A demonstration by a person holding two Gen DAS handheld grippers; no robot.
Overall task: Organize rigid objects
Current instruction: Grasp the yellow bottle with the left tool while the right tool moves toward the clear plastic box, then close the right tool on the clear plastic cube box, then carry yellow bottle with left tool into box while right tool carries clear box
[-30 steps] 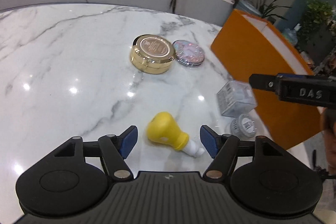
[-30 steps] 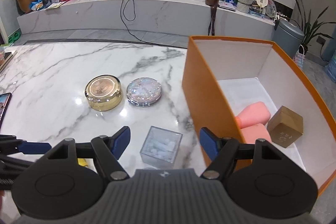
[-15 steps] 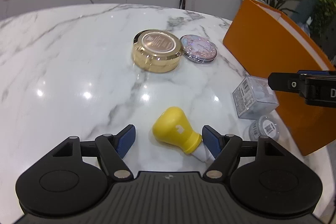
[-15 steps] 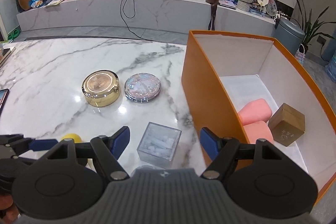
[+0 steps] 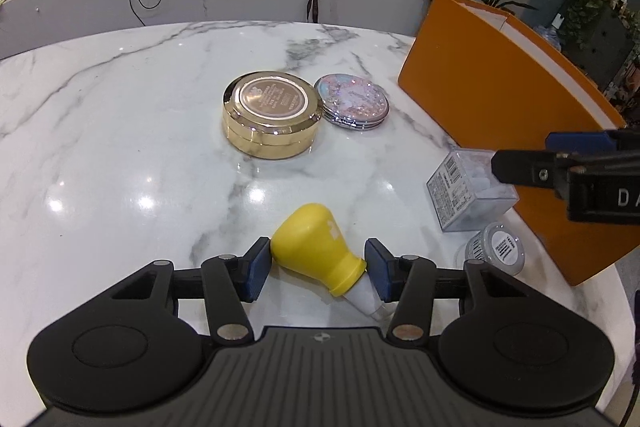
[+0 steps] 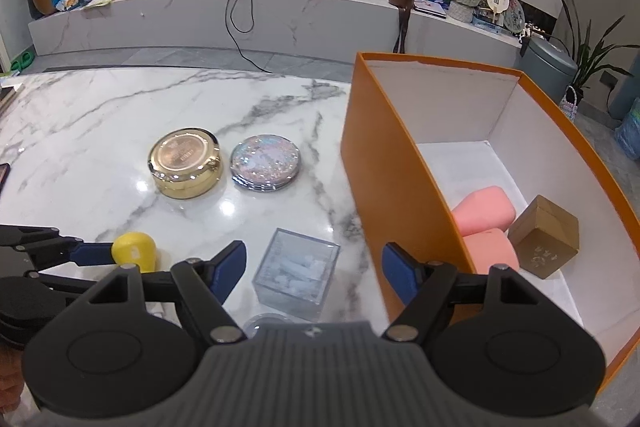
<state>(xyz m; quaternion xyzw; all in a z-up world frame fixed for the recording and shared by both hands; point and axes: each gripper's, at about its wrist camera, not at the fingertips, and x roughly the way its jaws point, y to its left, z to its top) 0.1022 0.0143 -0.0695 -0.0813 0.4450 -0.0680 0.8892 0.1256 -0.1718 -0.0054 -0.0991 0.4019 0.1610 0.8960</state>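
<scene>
Left wrist view: the left gripper [image 5: 318, 269] has just been closing, and its blue pads now press on both sides of a yellow bulb-shaped bottle [image 5: 316, 251] that lies on its side on the marble table [image 5: 120, 147], near the table's front edge, with its white neck pointing toward the right pad. Toward the middle of the table sits a round gold tin [image 5: 271, 114], and a glittery round compact [image 5: 352, 100] touches it on the right. Near the right edge a clear plastic box [image 5: 460, 193] of white pieces stands just beside the orange box [image 5: 480, 95], with a small clear round jar [image 5: 498, 251] in front of it. From the right wrist view, the right gripper [image 6: 314, 273] hovers with its jaws spread and nothing between the pads, above the clear plastic box and the near wall of the orange box. Inside the orange box lie two pink cases [image 6: 482, 211] side by side and a brown cardboard cube [image 6: 546, 241] next to them, toward its near end.
</scene>
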